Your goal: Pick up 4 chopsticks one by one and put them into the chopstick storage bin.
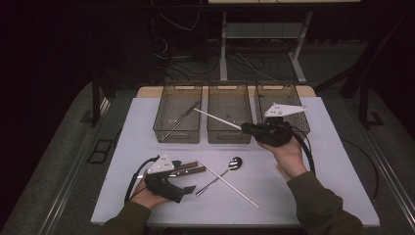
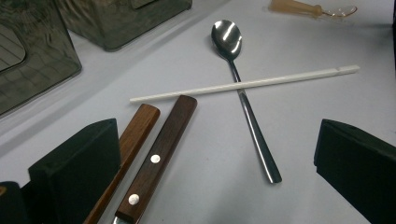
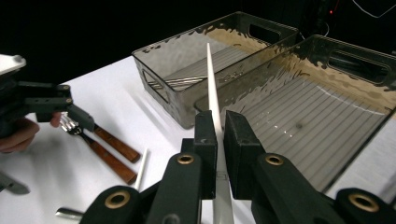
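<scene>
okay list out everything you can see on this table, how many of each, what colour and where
bins: three, smoky clear, in a row at the table's far edge
metal utensils: count unclear, silver, in the leftmost bin
white chopstick, held: one, in the right gripper, pointing toward the bins
white chopstick, lying: one, across the spoon's handle
spoon: one, silver, near the table's middle
wooden-handled utensils: two, brown, by the left gripper
amber plastic utensil: one, beyond the spoon
table: one, white
left gripper: black, open
right gripper: black, shut on chopstick
</scene>
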A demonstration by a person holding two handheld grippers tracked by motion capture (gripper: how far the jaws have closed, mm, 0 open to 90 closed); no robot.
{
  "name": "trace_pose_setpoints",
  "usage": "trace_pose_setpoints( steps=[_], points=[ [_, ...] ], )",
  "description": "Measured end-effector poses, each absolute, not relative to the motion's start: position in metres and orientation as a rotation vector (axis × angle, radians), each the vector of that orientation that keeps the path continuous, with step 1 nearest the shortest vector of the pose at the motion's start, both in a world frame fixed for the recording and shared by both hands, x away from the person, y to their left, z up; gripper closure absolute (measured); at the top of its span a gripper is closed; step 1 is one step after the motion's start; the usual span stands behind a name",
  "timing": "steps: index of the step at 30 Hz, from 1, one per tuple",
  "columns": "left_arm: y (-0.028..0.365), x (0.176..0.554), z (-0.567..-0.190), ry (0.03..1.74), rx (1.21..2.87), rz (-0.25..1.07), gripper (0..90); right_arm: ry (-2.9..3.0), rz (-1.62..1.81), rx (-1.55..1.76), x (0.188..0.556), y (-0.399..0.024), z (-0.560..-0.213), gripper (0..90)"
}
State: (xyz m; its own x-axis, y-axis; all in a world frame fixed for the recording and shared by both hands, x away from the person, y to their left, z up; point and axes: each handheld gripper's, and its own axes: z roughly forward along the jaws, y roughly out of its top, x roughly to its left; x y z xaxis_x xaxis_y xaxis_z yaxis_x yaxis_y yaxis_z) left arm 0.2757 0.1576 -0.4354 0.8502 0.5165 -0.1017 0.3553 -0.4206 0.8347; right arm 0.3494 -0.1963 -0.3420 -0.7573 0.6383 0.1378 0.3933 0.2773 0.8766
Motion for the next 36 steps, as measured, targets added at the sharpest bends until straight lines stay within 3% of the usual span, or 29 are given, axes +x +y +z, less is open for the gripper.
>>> trace_pose_setpoints(
  steps=[36],
  points=[
    [0.155, 0.276, -0.436, 0.659, 2.058, 0.203, 0.0, 2.315, 1.337, 1.057, 0.440, -0.100, -0.342, 84.2]
  ],
)
